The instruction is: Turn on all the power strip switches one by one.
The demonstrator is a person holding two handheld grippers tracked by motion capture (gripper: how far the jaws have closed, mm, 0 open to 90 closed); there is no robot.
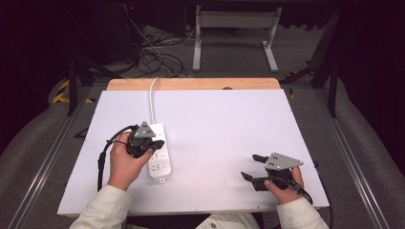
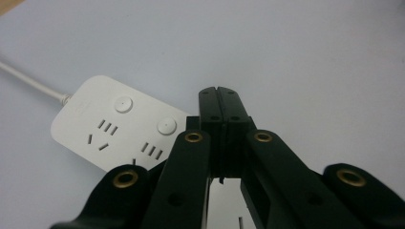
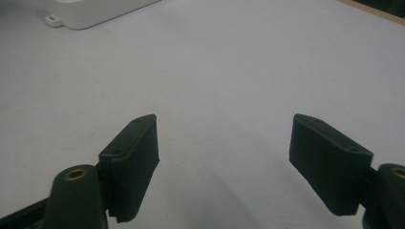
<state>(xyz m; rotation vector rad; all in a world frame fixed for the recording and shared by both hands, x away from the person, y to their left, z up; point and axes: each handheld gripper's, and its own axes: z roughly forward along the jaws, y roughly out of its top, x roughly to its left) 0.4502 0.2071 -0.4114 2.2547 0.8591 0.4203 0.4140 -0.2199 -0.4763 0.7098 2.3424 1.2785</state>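
The white power strip (image 1: 159, 153) is lying flat on the white table (image 1: 229, 124), left of centre, long axis running roughly away from the person, with its white cord (image 1: 153, 98) being led off toward the far wooden edge of the table. The left hand-held gripper (image 1: 155, 144) is being held directly over the middle of the strip by the left hand (image 1: 125, 164), jaws pressed fully together with nothing between them. In the left gripper view the closed left hand-held gripper (image 2: 220, 90) is being shown above the strip (image 2: 114, 129), near one of two round buttons (image 2: 166, 126) beside the socket slots; whether the tips are touching the strip cannot be told. The right hand-held gripper (image 1: 250, 166) is being held low at the near right part of the table by the right hand (image 1: 284, 186), well apart from the strip, jaws spread wide and empty, pointing toward the strip's side. In the right gripper view the right hand-held gripper (image 3: 223, 131) is being shown with bare table between the pads, and one end of the strip (image 3: 90, 12) is being seen at the top left, far off. Black cables are being trailed from both grippers toward the near table edge. Light-coloured sleeves are being seen at the bottom of the high view.
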